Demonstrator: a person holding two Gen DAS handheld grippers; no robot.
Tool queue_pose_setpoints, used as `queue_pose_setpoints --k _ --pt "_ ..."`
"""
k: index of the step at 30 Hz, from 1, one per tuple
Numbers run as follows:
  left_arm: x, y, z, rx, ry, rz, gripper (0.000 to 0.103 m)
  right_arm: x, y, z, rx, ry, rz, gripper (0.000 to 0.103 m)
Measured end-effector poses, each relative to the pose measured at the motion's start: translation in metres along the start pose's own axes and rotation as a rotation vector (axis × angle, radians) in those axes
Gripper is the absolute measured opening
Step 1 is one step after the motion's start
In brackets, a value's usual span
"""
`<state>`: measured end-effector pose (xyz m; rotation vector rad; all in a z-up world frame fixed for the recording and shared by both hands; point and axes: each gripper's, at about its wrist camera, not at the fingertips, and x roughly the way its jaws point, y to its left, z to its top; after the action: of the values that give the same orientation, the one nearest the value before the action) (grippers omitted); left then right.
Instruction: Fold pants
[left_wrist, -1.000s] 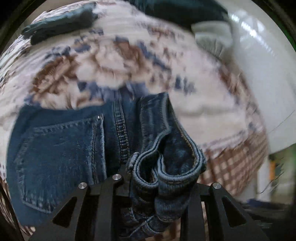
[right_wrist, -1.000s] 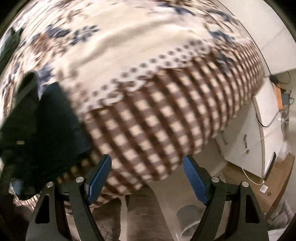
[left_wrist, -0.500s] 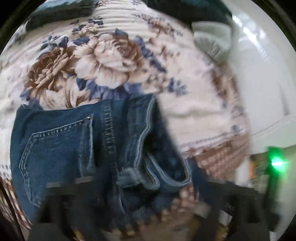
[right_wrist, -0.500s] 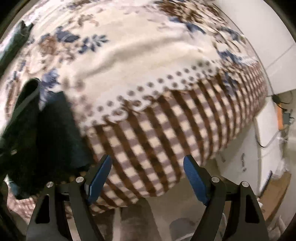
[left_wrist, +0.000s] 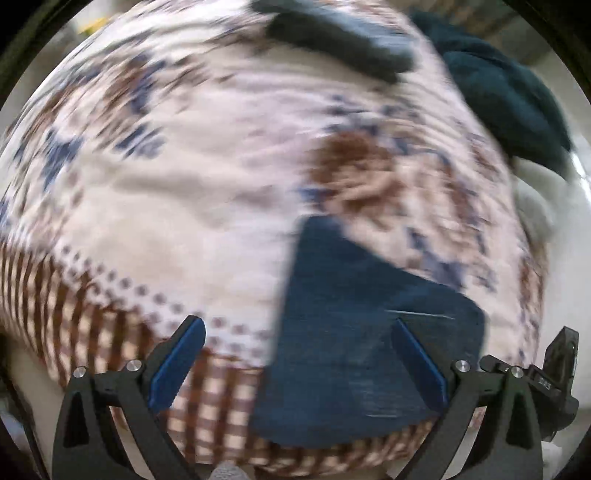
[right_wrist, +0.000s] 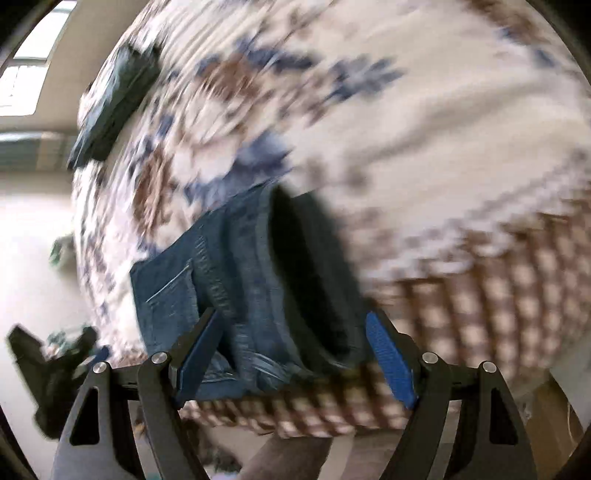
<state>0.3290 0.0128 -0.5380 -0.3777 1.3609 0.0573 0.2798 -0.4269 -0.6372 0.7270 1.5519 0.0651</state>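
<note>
from the left wrist we see the left gripper (left_wrist: 297, 363) with its jaws spread wide, having just been opening, nothing between the pads. the folded jeans (left_wrist: 354, 332) lie at five o'clock on the floral bedspread (left_wrist: 192, 192), blurred. from the right wrist, the right gripper (right_wrist: 295, 354) stands spread and empty above the jeans (right_wrist: 236, 273), which lie at seven o'clock near the bedspread's (right_wrist: 424, 122) checked edge.

Daylight from a window (right_wrist: 26, 59) at top left; both fisheye views smear with motion blur, edges bowed and dark.
</note>
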Motion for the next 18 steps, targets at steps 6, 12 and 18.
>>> queue_pose_setpoints --k 6,12,18 --pt "0.02 0.018 0.01 -0.06 0.027 0.005 0.103 0.049 0.037 0.001 -0.141 0.073 -0.109 0.014" --pt "0.055 0.016 0.048 -0.083 0.088 -0.066 0.103 0.003 0.04 -0.008 -0.144 -0.028 -0.167 0.011" --pt "0.123 0.003 0.073 -0.114 0.237 -0.197 0.082 0.028 0.025 0.001 -0.084 0.062 -0.115 0.013"
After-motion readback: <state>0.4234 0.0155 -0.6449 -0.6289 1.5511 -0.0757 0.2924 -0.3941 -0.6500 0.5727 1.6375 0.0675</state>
